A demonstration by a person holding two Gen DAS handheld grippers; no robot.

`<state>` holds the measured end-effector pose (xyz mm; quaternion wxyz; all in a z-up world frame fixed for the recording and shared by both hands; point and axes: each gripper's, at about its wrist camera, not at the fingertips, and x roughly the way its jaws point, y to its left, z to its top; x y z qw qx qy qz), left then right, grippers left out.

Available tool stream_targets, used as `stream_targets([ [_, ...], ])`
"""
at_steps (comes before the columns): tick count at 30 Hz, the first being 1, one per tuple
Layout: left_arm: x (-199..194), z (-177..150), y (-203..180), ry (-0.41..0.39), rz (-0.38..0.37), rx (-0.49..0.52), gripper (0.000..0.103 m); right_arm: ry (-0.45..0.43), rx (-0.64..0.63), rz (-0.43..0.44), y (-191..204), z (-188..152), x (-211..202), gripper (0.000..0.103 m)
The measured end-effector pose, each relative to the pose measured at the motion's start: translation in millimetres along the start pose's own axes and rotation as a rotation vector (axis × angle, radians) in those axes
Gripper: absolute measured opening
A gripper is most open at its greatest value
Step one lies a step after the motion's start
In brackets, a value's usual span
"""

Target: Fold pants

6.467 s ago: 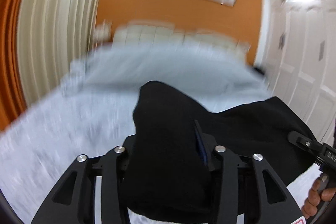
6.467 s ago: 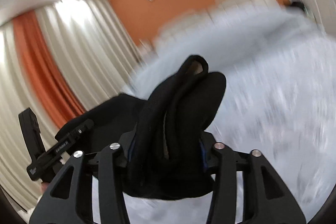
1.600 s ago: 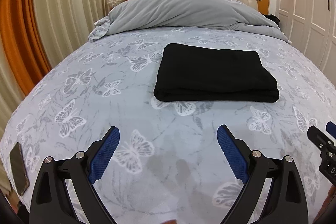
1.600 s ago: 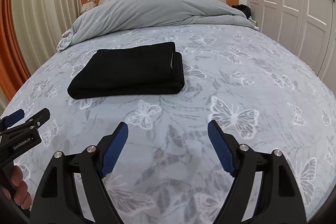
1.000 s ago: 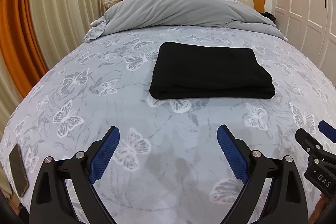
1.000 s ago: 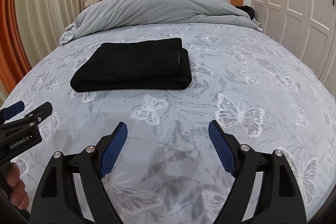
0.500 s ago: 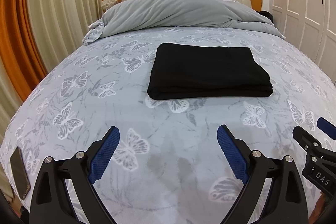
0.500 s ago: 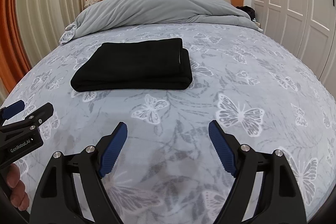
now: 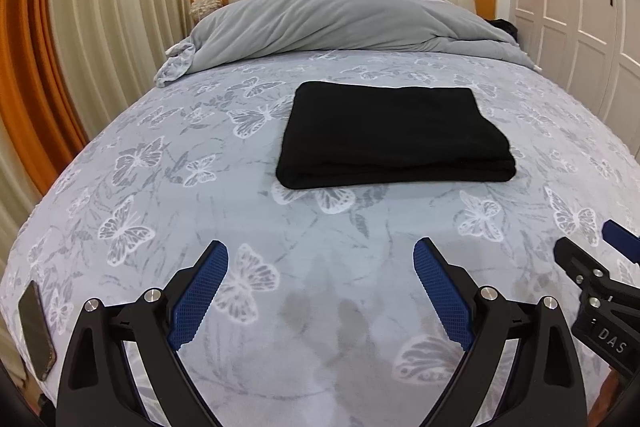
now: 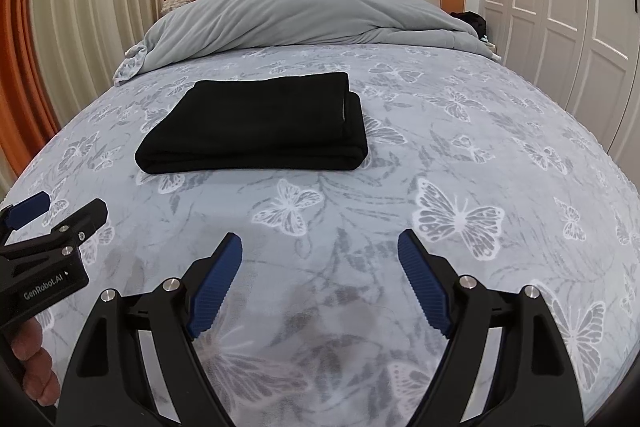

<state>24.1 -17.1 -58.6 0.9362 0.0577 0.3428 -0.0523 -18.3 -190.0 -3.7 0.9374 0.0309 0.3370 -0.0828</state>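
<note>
The black pants (image 9: 394,135) lie folded into a flat rectangle on the middle of the bed; they also show in the right wrist view (image 10: 256,123). My left gripper (image 9: 320,251) is open and empty, held over the bed well short of the pants. My right gripper (image 10: 320,241) is open and empty, also near the foot of the bed. Each gripper shows in the other's view: the right one (image 9: 584,251) at the right edge, the left one (image 10: 60,207) at the left edge.
The bed has a grey butterfly-print cover (image 9: 168,187) and a bunched grey duvet (image 9: 340,19) at the headboard. A dark phone (image 9: 36,331) lies at the bed's near left edge. Curtains stand on the left, white wardrobe doors (image 10: 560,11) on the right.
6.5 s ago both grippers were shut on the black pants in the air. Now the pants lie folded on the bed and both grippers are open and drawn back.
</note>
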Motion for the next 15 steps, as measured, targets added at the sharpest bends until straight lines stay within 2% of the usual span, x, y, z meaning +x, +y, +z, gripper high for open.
stream_targets([
  [7, -1.6, -0.9, -0.4, -0.01, -0.018, -0.012, 0.092, 0.001, -0.001, -0.001, 0.3, -0.1, 0.2, 0.079],
  [10, -0.3, 0.3, -0.3, -0.008, 0.026, -0.003, 0.092, -0.007, -0.002, -0.004, 0.0, 0.0, -0.5, 0.083],
  [15, 3.4, 0.2, 1.4, 0.008, 0.034, -0.004, 0.092, -0.005, -0.004, -0.002, -0.8, 0.0, -0.3, 0.083],
])
